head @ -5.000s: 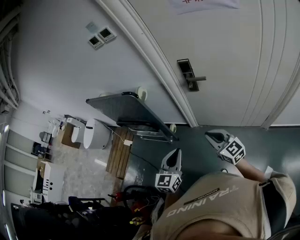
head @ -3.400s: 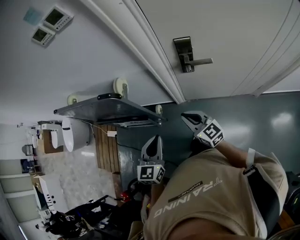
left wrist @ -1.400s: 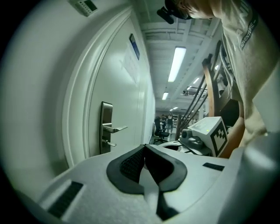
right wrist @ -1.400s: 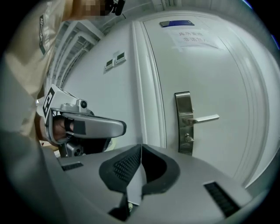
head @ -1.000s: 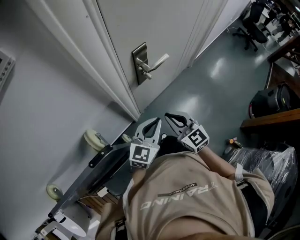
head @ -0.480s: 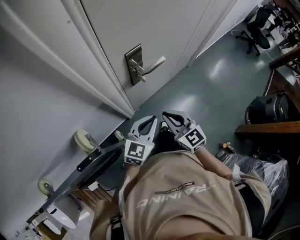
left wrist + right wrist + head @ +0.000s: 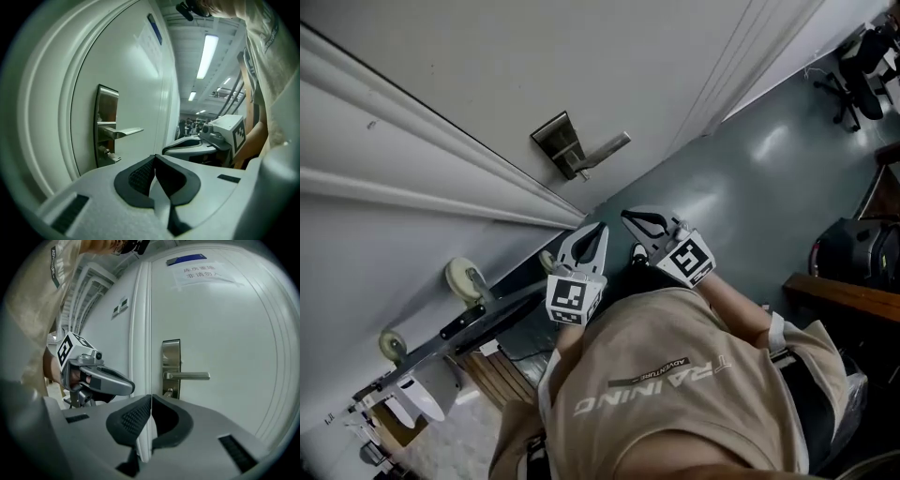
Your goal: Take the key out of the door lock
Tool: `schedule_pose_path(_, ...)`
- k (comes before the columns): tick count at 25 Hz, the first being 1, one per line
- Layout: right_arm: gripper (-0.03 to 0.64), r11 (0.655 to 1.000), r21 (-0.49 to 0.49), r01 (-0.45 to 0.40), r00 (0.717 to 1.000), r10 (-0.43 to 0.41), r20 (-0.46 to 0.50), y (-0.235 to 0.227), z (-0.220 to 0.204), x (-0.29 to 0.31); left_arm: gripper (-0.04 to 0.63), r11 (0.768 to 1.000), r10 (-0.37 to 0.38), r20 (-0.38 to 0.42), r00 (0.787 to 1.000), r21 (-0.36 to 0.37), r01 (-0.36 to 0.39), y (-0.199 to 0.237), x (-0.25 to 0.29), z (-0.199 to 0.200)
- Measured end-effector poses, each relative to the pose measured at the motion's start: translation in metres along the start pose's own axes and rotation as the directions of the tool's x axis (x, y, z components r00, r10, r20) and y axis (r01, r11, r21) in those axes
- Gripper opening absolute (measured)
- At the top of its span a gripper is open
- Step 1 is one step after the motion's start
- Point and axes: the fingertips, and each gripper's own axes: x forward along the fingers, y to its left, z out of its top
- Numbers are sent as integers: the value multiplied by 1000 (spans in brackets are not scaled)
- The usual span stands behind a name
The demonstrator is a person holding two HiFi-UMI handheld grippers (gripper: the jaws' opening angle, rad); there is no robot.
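A steel lock plate (image 7: 559,142) with a lever handle (image 7: 606,148) sits on the white door (image 7: 609,56). A small key (image 7: 108,153) sticks out of the plate below the lever; it also shows as the key (image 7: 169,392) in the right gripper view. My left gripper (image 7: 598,229) and right gripper (image 7: 627,217) hang side by side short of the door, below the lock, both shut and empty. In its own view the left gripper (image 7: 155,157) points at the plate, and the right gripper (image 7: 151,397) sits just left of it.
A flat trolley (image 7: 473,319) with pale wheels (image 7: 466,278) leans by the wall to the left of the door frame (image 7: 441,150). A black bag (image 7: 855,251) and office chairs (image 7: 862,52) stand on the green floor to the right. A paper notice (image 7: 201,273) hangs on the door.
The head view has swung and closed in on the door. Both grippers have come together and nearer to the lock plate, staying shut throughout.
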Motion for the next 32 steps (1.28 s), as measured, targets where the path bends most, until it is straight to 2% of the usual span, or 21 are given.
schedule_pose_path(5, 15, 994, 25, -111, 993, 112, -45, -8, -16, 11, 9, 996, 86, -55, 995, -35, -88, 4, 5, -13)
schedule_pose_path(8, 15, 974, 60, -219, 971, 223, -87, 6, -19, 19, 9, 992, 103, -89, 991, -64, -109, 2, 1, -23)
schedule_pose_path(10, 15, 964, 63, -258, 960, 264, -98, 11, -20, 26, 9, 990, 114, -99, 989, -74, -121, 7, 1, -26)
schedule_pose_path(13, 15, 965, 44, -257, 959, 260, -114, 14, -22, 28, 9, 993, 98, -79, 992, -57, -102, 12, 5, -19)
schedule_pose_path(15, 15, 973, 51, -224, 966, 228, -124, 9, -23, 26, 9, 996, 77, -54, 996, -36, -79, 12, 9, -10)
schedule_pose_path(20, 15, 968, 199, -154, 980, 176, -97, 9, -18, 23, 9, 996, 91, 4, 996, -6, -91, 19, 1, 15)
schedule_pose_path(23, 15, 968, 157, -196, 971, 215, -108, 16, -20, 28, 9, 992, 121, 20, 992, -19, -121, 24, -7, 12)
schedule_pose_path(27, 15, 954, 126, -272, 957, 282, -69, 36, -6, 39, 9, 984, 170, -36, 985, -48, -171, 34, -27, -13)
schedule_pose_path(30, 15, 949, 117, -293, 953, 299, -42, 45, 4, 43, 9, 979, 189, -39, 981, -76, -191, 40, -35, -18)
schedule_pose_path(32, 15, 955, 90, -283, 956, 289, -57, 48, 4, 46, 9, 981, 180, -27, 983, -73, -182, 41, -35, -16)
